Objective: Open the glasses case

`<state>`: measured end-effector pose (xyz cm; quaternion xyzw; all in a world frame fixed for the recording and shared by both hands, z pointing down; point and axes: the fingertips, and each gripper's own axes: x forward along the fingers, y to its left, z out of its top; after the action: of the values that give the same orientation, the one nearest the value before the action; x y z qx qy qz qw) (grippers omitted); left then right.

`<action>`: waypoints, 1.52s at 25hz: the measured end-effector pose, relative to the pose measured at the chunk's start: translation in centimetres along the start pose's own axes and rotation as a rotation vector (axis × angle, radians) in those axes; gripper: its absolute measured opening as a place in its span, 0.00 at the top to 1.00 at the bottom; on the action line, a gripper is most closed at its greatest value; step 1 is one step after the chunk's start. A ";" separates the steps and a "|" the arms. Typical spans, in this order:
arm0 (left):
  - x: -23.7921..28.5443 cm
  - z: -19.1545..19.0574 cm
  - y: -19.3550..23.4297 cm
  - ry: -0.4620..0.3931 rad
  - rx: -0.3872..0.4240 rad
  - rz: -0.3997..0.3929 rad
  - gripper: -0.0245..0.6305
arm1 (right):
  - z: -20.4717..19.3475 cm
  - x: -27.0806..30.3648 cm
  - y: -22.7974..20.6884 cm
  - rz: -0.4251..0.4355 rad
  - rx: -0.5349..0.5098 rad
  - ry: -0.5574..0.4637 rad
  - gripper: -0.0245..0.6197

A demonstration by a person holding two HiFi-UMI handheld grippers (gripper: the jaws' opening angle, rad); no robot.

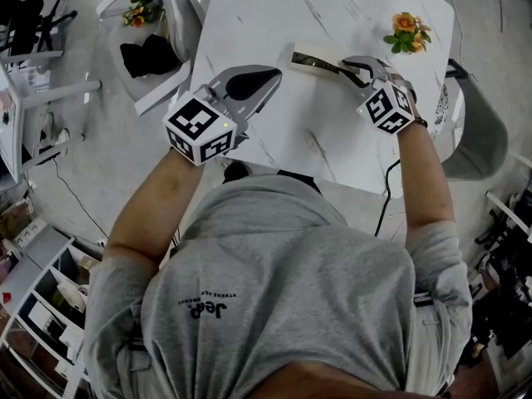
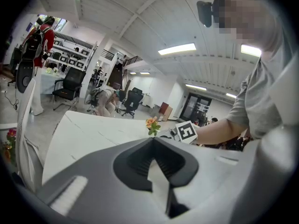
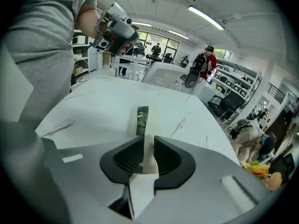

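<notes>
A cream glasses case [image 1: 309, 58] with a dark strip along its opening lies on the white marble table [image 1: 274, 23], at the far middle. My right gripper [image 1: 349, 67] reaches it from the right and is shut on the case's cream lid edge. In the right gripper view the cream edge sits pinched between the dark pads [image 3: 131, 155], and the case [image 3: 142, 118] runs away from them. My left gripper [image 1: 268, 79] hovers over the table to the left of the case, apart from it, shut with nothing in it. Its tips meet in the left gripper view [image 2: 152, 141].
A small orange flower [image 1: 406, 33] stands on the table at the far right, just beyond my right gripper. A white chair with a black cloth [image 1: 150, 56] stands left of the table and a grey chair [image 1: 482, 140] stands at its right. The person's body is at the near edge.
</notes>
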<state>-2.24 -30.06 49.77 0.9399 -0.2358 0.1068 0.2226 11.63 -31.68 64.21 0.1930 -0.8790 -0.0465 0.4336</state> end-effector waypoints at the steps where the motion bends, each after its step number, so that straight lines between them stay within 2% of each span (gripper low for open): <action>1: 0.0 0.1 0.0 -0.001 0.002 0.000 0.88 | 0.0 -0.1 -0.4 -0.013 0.005 -0.001 0.86; 13: -0.6 0.3 0.8 -0.012 -0.005 0.024 0.88 | -0.8 1.1 -4.8 -0.127 0.086 0.038 0.90; 25: -1.0 0.0 0.9 -0.012 -0.009 0.034 0.88 | -3.4 2.3 -5.3 -0.126 0.140 0.086 0.90; 27: -1.1 0.0 0.9 -0.012 -0.009 0.034 0.88 | -3.4 2.2 -5.2 -0.124 0.156 0.077 0.88; 31: -1.3 0.1 0.9 -0.017 -0.011 0.038 0.88 | -1.9 1.3 -5.7 -0.140 0.168 0.036 0.78; 38: -2.0 0.6 0.5 -0.032 -0.007 0.042 0.88 | -0.3 -0.4 -6.0 -0.164 0.197 -0.011 0.74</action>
<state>-4.12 -29.91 48.86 0.9355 -0.2595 0.0957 0.2199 13.84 -37.00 62.62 0.3056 -0.8628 0.0040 0.4026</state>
